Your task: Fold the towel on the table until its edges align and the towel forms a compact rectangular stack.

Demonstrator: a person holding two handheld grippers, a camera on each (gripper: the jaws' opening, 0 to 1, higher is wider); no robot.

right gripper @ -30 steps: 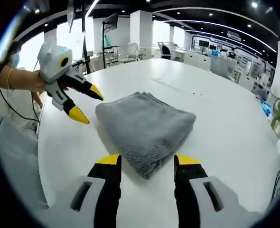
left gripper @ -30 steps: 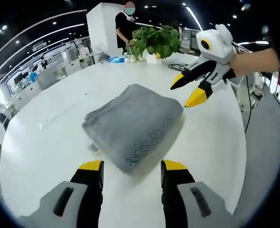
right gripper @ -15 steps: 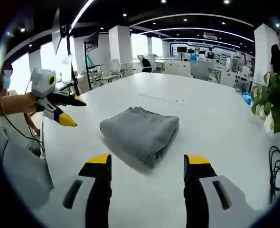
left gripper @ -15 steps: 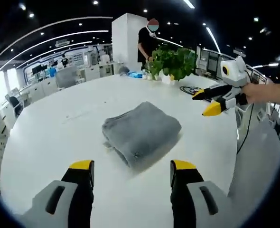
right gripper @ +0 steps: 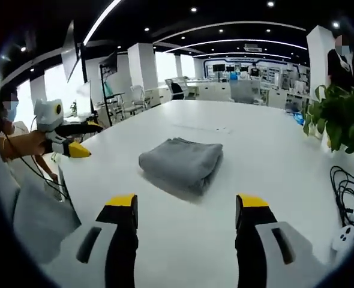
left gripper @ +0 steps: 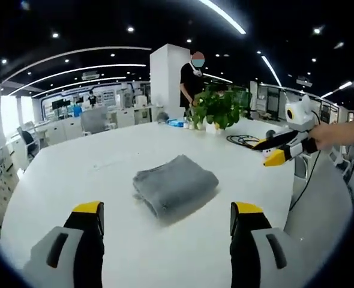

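Jaws parted and empty on both grippers, folded towel lying between them.

White tabletop (left gripper: 57, 180) carries the grey towel (left gripper: 175, 186), folded into a compact rectangular stack near its middle, well apart from either tool. Left gripper (left gripper: 165, 222) and right gripper (right gripper: 186, 213) each hover over the near edge with yellow tips spread wide. Beyond, a potted plant (left gripper: 218, 108) and a black cable (right gripper: 345, 192) sit on the tabletop.
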